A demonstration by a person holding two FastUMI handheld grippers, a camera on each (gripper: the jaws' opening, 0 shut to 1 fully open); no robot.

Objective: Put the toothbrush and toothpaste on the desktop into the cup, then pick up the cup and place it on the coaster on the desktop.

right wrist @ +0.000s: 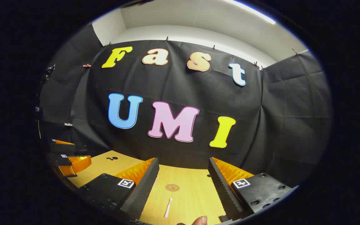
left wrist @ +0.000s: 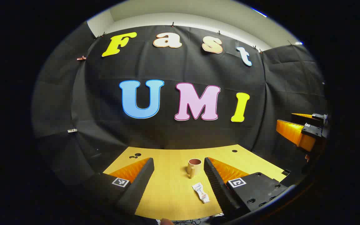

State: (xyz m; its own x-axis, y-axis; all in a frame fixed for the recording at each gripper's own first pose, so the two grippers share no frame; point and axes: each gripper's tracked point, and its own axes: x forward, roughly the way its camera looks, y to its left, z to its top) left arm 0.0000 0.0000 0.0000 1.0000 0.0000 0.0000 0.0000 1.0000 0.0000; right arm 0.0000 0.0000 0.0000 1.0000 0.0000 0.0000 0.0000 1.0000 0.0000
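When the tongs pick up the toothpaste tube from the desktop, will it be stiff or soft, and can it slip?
The toothpaste tube looks small, flat and crinkled, so it is probably light and soft, bending under pressure. It lies flat on the desktop, so it should not roll. Its surface looks smooth, so it may slip.

left claw (left wrist: 178, 168): two long wedge-shaped fingers with ribbed, saw-toothed inner faces.
left claw mounts: black blocks behind each finger, each with a square black-and-white marker; round screw holes on the right-hand block.
right claw (right wrist: 183, 170): matching wedge fingers, ribbed inner faces, finely ridged outer sides.
right claw mounts: black blocks, one square marker each, several recessed screws.
fingertip (right wrist: 201, 220): a person's, at the lower edge of the right gripper view.
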